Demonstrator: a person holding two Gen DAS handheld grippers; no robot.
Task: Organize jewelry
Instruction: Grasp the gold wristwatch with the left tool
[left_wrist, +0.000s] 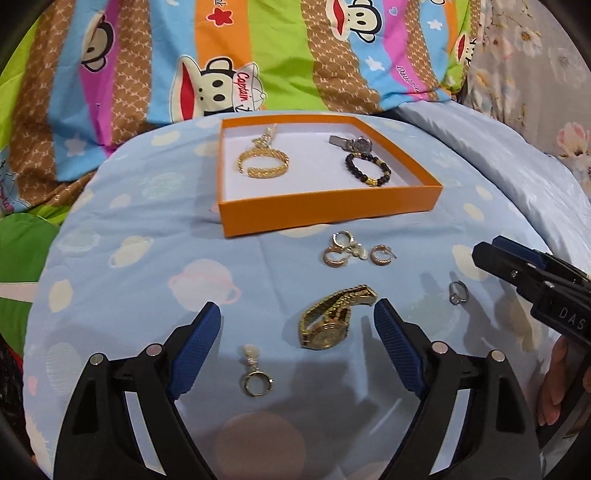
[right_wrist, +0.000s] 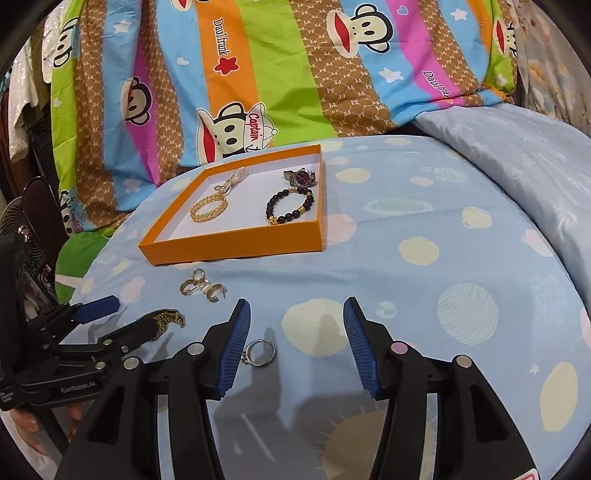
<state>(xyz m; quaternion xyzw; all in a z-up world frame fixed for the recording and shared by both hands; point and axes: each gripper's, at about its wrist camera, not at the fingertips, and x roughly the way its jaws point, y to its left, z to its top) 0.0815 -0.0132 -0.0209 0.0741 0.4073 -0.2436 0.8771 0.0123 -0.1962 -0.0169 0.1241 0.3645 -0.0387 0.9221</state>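
Wide-spread, the left gripper holds nothing; the gold watch lies between its pads on the blue sheet, perhaps brushing the right pad, its strap running up-right toward the orange box. Half-open and empty, the right gripper has a silver ring just beside its left pad.

Earrings betw box & watch.

Gold watch: lower half hidden behind left claw, right wrist view | hand: cut off at right edge, left wrist view | earring cluster: pieces overlap, count unclear
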